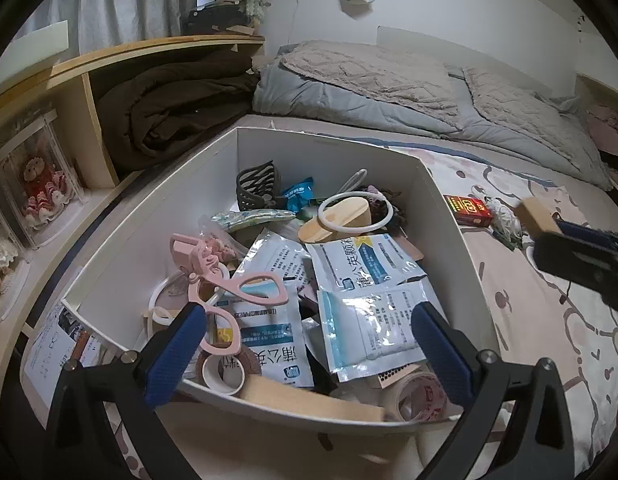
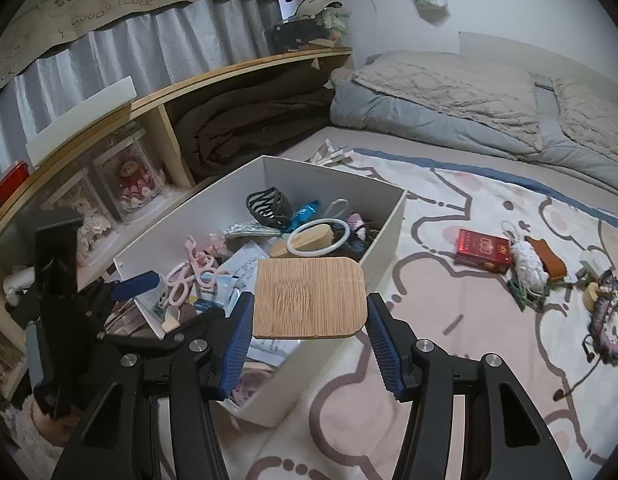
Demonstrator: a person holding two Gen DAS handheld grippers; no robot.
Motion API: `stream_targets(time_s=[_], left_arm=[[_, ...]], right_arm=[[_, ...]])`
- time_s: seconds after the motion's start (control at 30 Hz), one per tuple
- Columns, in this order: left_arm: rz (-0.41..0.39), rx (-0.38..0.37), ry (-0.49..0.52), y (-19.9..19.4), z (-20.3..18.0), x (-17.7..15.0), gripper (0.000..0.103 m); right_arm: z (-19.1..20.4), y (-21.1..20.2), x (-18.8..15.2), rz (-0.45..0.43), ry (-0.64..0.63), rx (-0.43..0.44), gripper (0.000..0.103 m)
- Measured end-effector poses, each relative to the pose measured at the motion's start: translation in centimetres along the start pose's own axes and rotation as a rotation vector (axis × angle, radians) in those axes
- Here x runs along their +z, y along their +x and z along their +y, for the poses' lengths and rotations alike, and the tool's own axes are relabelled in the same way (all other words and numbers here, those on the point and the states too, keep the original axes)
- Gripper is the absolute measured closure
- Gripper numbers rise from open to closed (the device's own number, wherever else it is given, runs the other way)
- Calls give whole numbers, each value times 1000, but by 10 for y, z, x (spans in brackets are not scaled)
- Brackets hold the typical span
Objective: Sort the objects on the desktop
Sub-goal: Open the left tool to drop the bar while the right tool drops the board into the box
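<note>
The right gripper [image 2: 309, 334] clamps a flat bamboo block [image 2: 310, 297] between its blue pads [image 2: 241, 334], holding it level above the near right wall of the white box [image 2: 383, 236]. The left gripper [image 1: 309, 344] hangs with fingers spread wide and empty over the near end of the same box, above pink scissors [image 1: 245, 300] and white medicine sachets [image 1: 369, 264]. The box sits at the bed's left edge, beside a shelf. On the patterned bedsheet [image 2: 449, 320], well right of the box, lies a red card pack [image 2: 483, 251], just beside a white tassel [image 2: 529, 262].
</note>
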State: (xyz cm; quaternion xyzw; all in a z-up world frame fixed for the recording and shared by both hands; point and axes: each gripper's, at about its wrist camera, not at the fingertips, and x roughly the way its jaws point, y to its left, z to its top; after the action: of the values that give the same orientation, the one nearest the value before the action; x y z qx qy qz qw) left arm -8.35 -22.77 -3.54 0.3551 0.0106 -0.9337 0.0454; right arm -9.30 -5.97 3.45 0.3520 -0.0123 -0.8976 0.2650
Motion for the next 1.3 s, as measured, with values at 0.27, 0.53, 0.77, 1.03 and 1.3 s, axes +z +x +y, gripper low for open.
stream_targets(time_s=[0.27, 0.53, 0.77, 1.03, 1.3], left_arm=[[-26, -5, 30, -15, 2, -8, 0], [-48, -27, 31, -30, 10, -15, 0], [-48, -63, 18, -40, 19, -19, 0], [-55, -50, 19, -47, 22, -23, 0], [-56, -47, 4, -50, 29, -28, 0]], right_arm=[[19, 36, 21, 70, -28, 28, 47], [36, 77, 39, 151, -21, 46, 47], [50, 109, 54, 190, -19, 28, 47], [60, 137, 64, 211, -19, 44, 45], [59, 126, 63, 146, -10, 44, 7]])
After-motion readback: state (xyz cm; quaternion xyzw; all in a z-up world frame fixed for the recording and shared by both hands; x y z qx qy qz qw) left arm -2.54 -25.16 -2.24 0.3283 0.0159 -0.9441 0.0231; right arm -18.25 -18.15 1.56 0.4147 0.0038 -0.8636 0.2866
